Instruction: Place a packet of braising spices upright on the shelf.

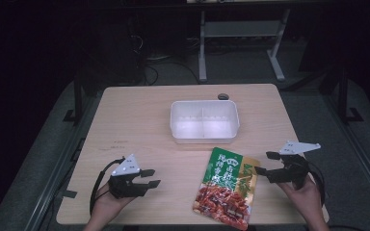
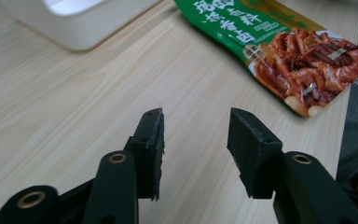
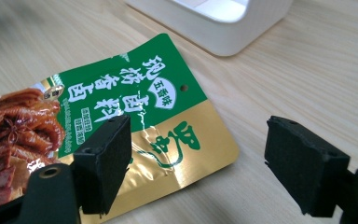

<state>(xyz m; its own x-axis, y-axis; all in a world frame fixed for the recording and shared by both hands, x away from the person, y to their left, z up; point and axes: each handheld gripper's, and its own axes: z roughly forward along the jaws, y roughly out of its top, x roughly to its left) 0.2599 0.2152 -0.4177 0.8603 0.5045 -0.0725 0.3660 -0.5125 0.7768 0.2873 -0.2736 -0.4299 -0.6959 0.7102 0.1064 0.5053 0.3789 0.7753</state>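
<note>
A flat food pouch [image 1: 226,187], green and gold on top with a red food picture below, lies on the wooden table [image 1: 139,120] near the front edge. My right gripper [image 1: 264,162] hovers at the pouch's right edge, open and wide. In the right gripper view the gold corner of the pouch [image 3: 135,93] lies under the left jaw and nothing is pinched in the right gripper [image 3: 198,123]. My left gripper [image 1: 149,178] is open over bare wood, well left of the pouch. The left gripper [image 2: 196,116] holds nothing, with the pouch [image 2: 298,51] ahead to its right.
A white two-compartment container [image 1: 203,120] stands empty at the middle of the table, just behind the pouch; its wall also appears as the container [image 2: 74,23] and the container [image 3: 223,23]. A small dark round thing [image 1: 223,96] sits at the far edge. Dark floor and a metal stand lie beyond.
</note>
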